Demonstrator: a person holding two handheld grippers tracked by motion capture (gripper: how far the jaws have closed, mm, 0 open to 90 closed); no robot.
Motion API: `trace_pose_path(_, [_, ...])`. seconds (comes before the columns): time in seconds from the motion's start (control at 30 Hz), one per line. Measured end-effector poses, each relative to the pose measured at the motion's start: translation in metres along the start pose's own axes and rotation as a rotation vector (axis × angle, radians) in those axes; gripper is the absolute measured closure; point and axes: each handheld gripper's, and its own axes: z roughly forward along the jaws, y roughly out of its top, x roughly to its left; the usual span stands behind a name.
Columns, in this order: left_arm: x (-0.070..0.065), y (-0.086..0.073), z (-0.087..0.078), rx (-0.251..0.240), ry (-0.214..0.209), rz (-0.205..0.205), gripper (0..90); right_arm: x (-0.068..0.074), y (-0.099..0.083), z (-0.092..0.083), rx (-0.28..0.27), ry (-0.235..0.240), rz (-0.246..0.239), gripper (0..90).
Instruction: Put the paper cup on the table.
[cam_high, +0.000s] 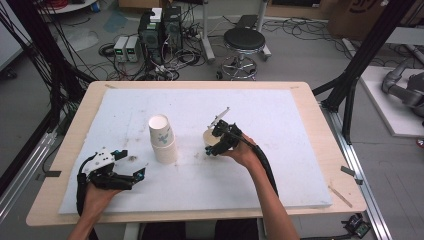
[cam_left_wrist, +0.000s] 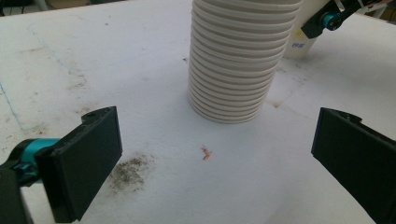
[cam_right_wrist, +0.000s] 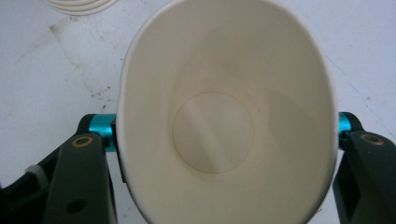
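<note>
A single white paper cup (cam_high: 210, 139) stands upright on the white mat (cam_high: 280, 165), right of centre. My right gripper (cam_high: 218, 142) is shut on it. In the right gripper view the cup (cam_right_wrist: 224, 121) is seen from above, its rim squeezed to an oval between the two black jaws. A tall stack of paper cups (cam_high: 163, 140) stands left of it, near the middle of the mat. My left gripper (cam_high: 134, 163) rests near the front left, open, pointing at the stack (cam_left_wrist: 243, 60) with nothing between its jaws. Its view also catches the held cup (cam_left_wrist: 299, 45) behind the stack.
The mat covers most of a wooden table (cam_high: 75, 125). A dark smudge (cam_left_wrist: 128, 170) and a small orange scrap (cam_left_wrist: 205, 154) lie on the mat before the left gripper. A stool (cam_high: 243, 42) and computer boxes (cam_high: 160, 30) stand on the floor beyond the table.
</note>
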Motion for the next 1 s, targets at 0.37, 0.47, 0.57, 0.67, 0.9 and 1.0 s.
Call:
trace_pose_path(0.37, [0.0,0.0,0.0,0.0,-0.002,-0.001,1.8,-0.002,-0.008,0.005,-0.04,-0.001,0.033,17.4])
trace_pose_path(0.47, [0.0,0.0,0.0,-0.002,-0.002,-0.003,1.8,-0.001,-0.01,0.007,-0.054,-0.011,0.036,14.7])
trace_pose_path(0.57, [0.0,0.0,0.0,-0.002,-0.004,-0.004,1.8,-0.002,-0.013,0.008,-0.06,-0.007,0.047,14.5])
trace_pose_path(0.67, [0.001,0.0,0.0,-0.005,-0.005,-0.008,1.8,-0.002,-0.015,0.006,-0.067,-0.016,0.054,14.5])
trace_pose_path(0.9, [0.001,-0.001,-0.001,-0.01,-0.001,-0.011,1.8,-0.001,-0.028,-0.002,-0.09,-0.027,0.053,14.6])
trace_pose_path(1.0, [0.002,-0.001,-0.001,-0.014,0.0,-0.015,1.8,0.0,-0.039,-0.009,-0.129,-0.035,0.071,14.6])
